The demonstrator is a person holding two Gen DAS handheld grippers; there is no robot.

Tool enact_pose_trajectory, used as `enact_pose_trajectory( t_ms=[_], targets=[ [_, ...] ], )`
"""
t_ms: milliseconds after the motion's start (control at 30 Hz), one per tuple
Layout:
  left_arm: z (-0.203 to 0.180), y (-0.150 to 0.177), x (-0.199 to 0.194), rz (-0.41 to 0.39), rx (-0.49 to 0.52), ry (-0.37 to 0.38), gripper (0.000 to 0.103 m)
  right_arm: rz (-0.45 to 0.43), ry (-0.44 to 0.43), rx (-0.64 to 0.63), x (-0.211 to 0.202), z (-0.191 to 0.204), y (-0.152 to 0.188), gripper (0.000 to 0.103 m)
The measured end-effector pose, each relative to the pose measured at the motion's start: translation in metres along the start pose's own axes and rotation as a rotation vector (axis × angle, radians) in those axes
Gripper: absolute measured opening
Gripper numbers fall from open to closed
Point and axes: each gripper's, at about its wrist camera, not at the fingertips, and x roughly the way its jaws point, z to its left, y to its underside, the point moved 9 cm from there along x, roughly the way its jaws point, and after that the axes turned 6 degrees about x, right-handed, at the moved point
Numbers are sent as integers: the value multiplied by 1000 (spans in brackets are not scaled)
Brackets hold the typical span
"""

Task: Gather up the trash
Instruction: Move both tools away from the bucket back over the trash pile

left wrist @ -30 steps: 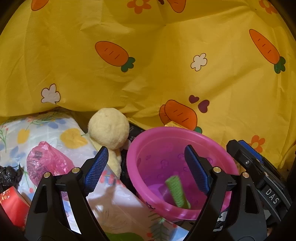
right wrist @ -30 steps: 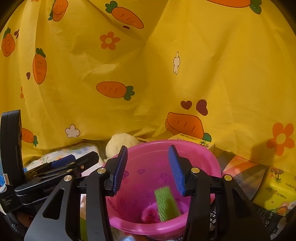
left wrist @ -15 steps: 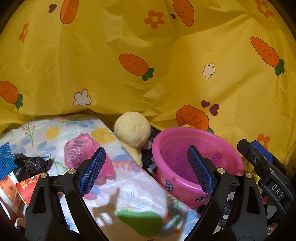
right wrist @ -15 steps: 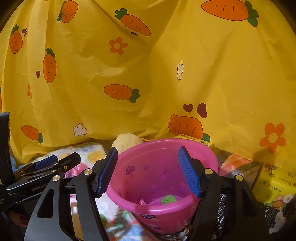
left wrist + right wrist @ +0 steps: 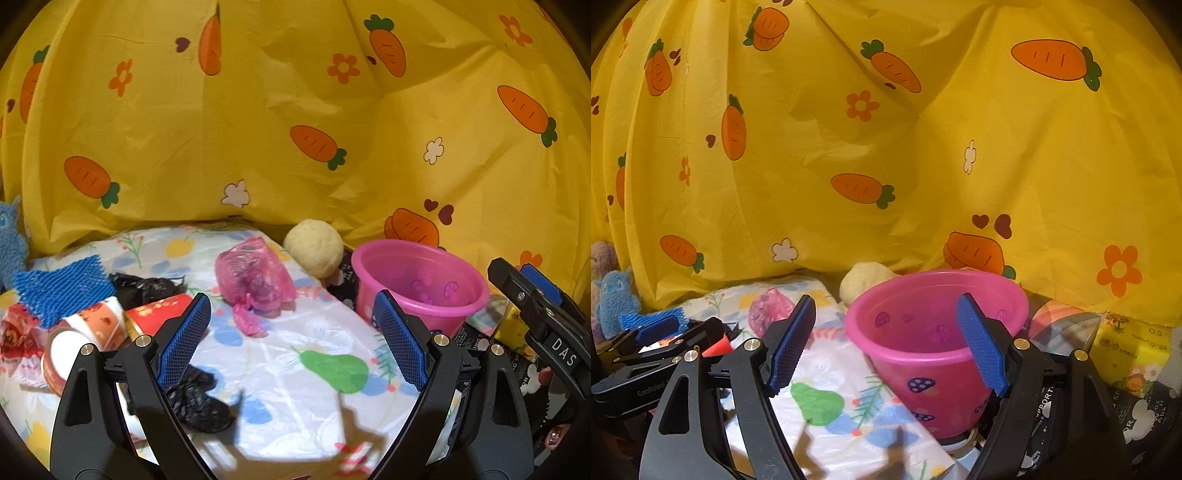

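A pink bucket (image 5: 424,288) stands at the right of a flowered plastic sheet (image 5: 295,373); it also shows in the right wrist view (image 5: 934,332). On the sheet lie a pink plastic bag (image 5: 255,280), a crumpled black bag (image 5: 199,402), another black bag (image 5: 147,288), a blue foam net (image 5: 62,288) and paper cups (image 5: 92,328). My left gripper (image 5: 291,347) is open and empty above the sheet, left of the bucket. My right gripper (image 5: 886,343) is open and empty in front of the bucket.
A yellow carrot-print cloth (image 5: 295,129) hangs behind everything. A cream ball (image 5: 314,247) sits between the pink bag and the bucket. A blue plush toy (image 5: 615,299) is at the far left. Yellow tissue packs (image 5: 1130,350) lie right of the bucket.
Both grippers have drawn back from over the bucket. The left view has swung left onto the trash pile. The green foam piece seen in the bucket earlier is hidden now.
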Motion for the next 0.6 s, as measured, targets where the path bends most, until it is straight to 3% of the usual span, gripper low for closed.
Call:
enact_pose_trajectory(
  t_ms=[267,467,600],
  targets=[
    [75,39,-58,-4,-36,-205,89,9,-114,-88,-28,67,34,82],
    [134,69,-96,9,-99,-357,89,77,-230,-132,-34,118,67,82],
    [165,86,-115,13,-143,-420,89,116,-273,-151,-36,144,84,82]
  ],
)
